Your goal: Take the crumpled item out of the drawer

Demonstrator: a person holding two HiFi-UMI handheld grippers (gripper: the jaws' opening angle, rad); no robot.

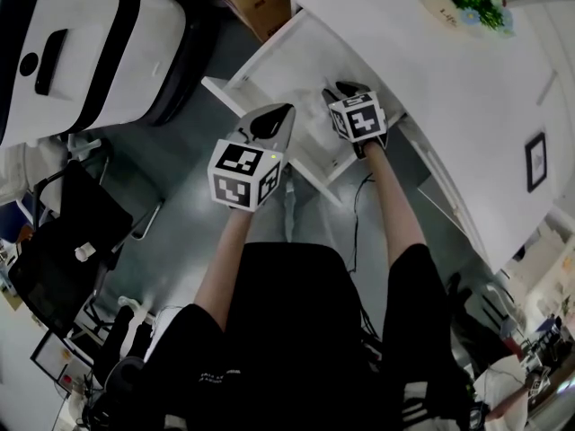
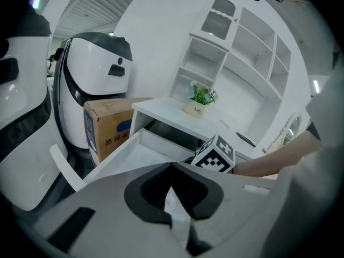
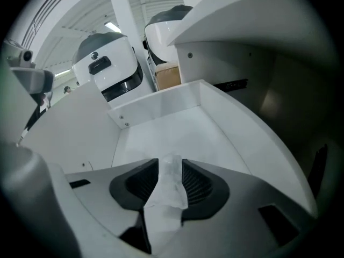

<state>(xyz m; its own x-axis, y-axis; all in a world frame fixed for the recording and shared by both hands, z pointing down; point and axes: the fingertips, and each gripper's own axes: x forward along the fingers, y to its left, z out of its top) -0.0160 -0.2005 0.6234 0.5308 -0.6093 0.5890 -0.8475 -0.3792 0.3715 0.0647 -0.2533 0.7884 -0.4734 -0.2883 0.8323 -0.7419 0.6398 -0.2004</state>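
Sitting between the jaws of the right tongs (image 3: pixel 171 164), the crumpled white wad (image 3: pixel 167 195) is inside the open drawer (image 3: pixel 161 125), above its bare floor. Those jaws stand apart, flanking the wad closely, and seem loose on it rather than pinching. The left tongs (image 2: pixel 172 164) hover near the drawer's front edge, with their tips clenched together.

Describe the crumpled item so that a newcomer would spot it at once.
Under the white desk top, a white drawer stands pulled open. Inside it, between the jaws of the right gripper, stands a crumpled translucent-white wad, the only wrinkled thing against smooth white panels.
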